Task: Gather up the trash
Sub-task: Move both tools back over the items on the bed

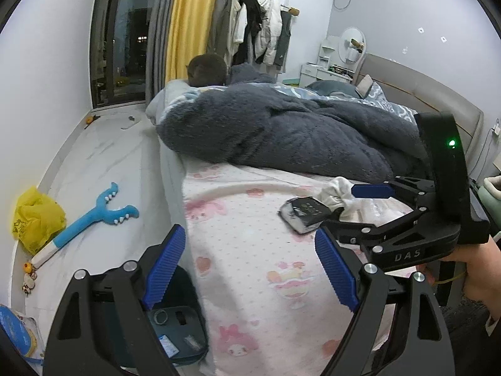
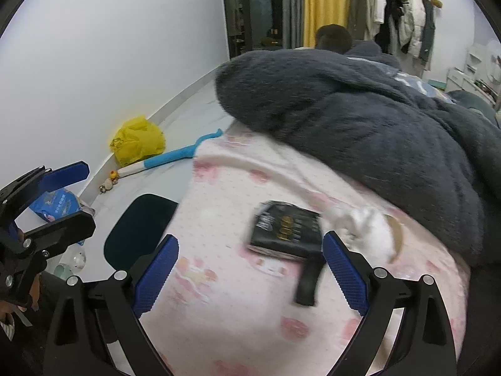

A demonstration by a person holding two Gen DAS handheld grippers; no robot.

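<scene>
The blanket point(image 2: 375, 131) is dark and fluffy. The bed sheet point(image 2: 238, 313) is soft pink cloth. The black packet point(image 2: 285, 228) looks shiny. The yellow bag point(image 1: 36, 216) is thin crinkly plastic. The fingers point(image 1: 164, 263) have bumpy blue pads.

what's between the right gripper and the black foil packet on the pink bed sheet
Only bare pink printed sheet. In the right wrist view the open right gripper has nothing in it, and the black foil packet lies just beyond its fingertips.

bed: packet point(image 2: 286, 232) lies on the sheet point(image 2: 238, 297), cloth point(image 2: 372, 228) just right of it
behind: blanket point(image 2: 360, 119)
floor, left of bed: bag point(image 2: 137, 140), toy point(image 2: 175, 155) beside it
</scene>
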